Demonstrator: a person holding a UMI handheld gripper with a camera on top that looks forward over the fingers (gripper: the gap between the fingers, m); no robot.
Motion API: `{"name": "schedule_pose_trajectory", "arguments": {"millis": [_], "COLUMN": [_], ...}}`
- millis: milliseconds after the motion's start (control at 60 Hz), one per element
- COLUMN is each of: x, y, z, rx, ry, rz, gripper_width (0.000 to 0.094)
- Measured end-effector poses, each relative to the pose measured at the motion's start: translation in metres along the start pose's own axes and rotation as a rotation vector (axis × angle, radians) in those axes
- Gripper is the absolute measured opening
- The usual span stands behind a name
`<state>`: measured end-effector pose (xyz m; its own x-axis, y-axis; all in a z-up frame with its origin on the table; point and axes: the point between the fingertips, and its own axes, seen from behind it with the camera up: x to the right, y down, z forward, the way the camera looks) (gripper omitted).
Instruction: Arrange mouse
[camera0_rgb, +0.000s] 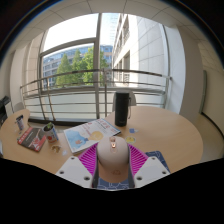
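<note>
A beige mouse (113, 158) sits between my two fingers, its nose pointing away from me. Both pink pads (90, 157) press on its sides, so my gripper (113, 160) is shut on the mouse. It is held above the round wooden table (165, 125), over a blue patterned thing (157, 158) that shows just right of the fingers.
A dark cylindrical bottle (121, 108) stands beyond the fingers near the table's far edge. Papers and a booklet (88, 133) lie ahead to the left. Small items and a red-patterned box (32, 139) lie further left. A railing and a large window stand behind the table.
</note>
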<state>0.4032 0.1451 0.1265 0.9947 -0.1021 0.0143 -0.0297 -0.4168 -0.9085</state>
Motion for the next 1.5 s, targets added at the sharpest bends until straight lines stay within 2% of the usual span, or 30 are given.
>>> {"name": "schedule_pose_trajectory", "arguments": {"millis": [83, 167, 267, 333, 400, 467, 500, 683, 917, 1133, 1300, 1500], "x": [0.043, 0.062, 0.071, 0.07, 0.065, 0.061, 0.062, 0.059, 0.051, 0.039, 0.032, 0.027], "y": [0.046, 0.094, 0.124, 0.121, 0.121, 0.117, 0.115, 0.087, 0.044, 0.033, 0.039, 0.042], "z": [0.023, 0.045, 0.056, 0.056, 0.053, 0.049, 0.045, -0.005, -0.113, -0.196, -0.229, -0.237], "rx": [-0.121, -0.2, -0.242, -0.224, -0.241, -0.235, -0.237, -0.208, -0.14, -0.097, -0.095, -0.093], "ry": [0.029, 0.027, 0.013, 0.005, -0.012, -0.025, -0.02, 0.006, 0.044, 0.066, 0.063, 0.065], "rz": [-0.018, -0.01, -0.01, -0.02, -0.03, -0.028, -0.03, -0.039, -0.074, -0.085, -0.081, -0.081], "gripper_width": [0.0407, 0.0408, 0.045, 0.0504, 0.0628, 0.0864, 0.0838, 0.0849, 0.0848, 0.0847, 0.0847, 0.0846]}}
